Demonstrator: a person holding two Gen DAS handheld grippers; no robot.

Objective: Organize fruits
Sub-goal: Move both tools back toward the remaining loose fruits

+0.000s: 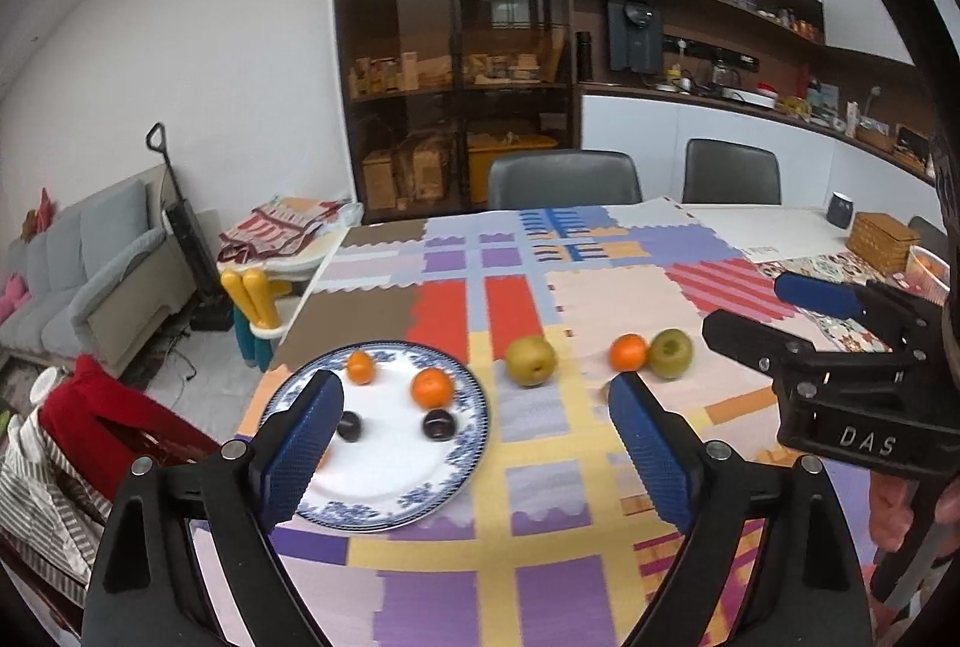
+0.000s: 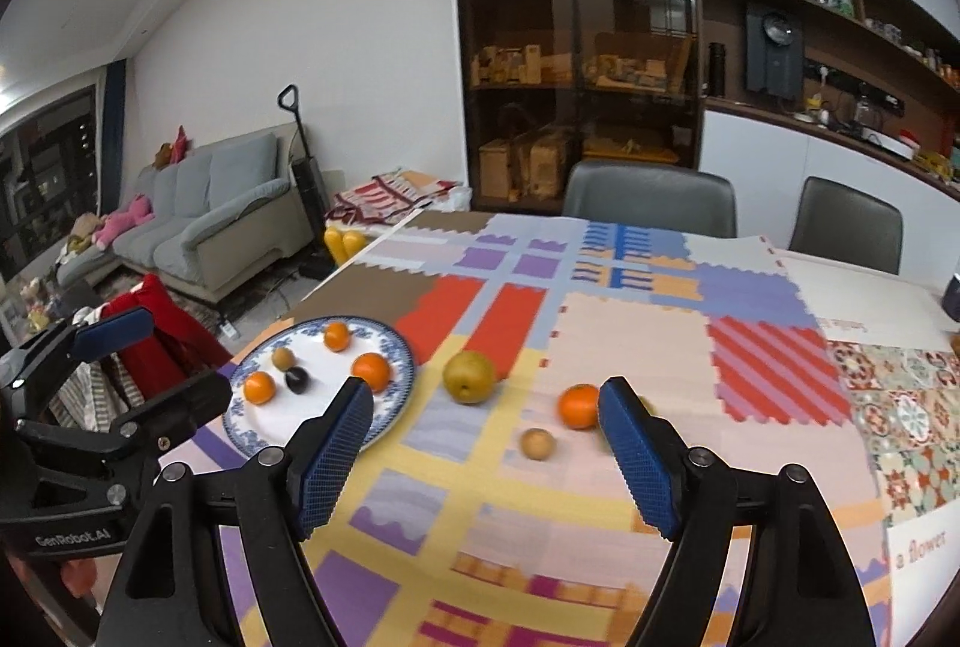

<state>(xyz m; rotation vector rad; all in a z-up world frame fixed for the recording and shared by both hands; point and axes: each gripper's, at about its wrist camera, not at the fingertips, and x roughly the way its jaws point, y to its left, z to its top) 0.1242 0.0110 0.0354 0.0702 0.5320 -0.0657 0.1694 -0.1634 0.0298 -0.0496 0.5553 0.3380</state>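
A blue-and-white plate sits at the table's left, holding oranges, a dark plum and a small brown fruit. On the cloth to its right lie a yellow-green pear, an orange, a green apple and a small brown fruit. My left gripper is open and empty above the plate's right edge. My right gripper is open and empty, also visible in the left wrist view.
A patchwork cloth covers the table. Two grey chairs stand at the far side. A wicker box and dark cup sit far right. A sofa and red garment are left of the table.
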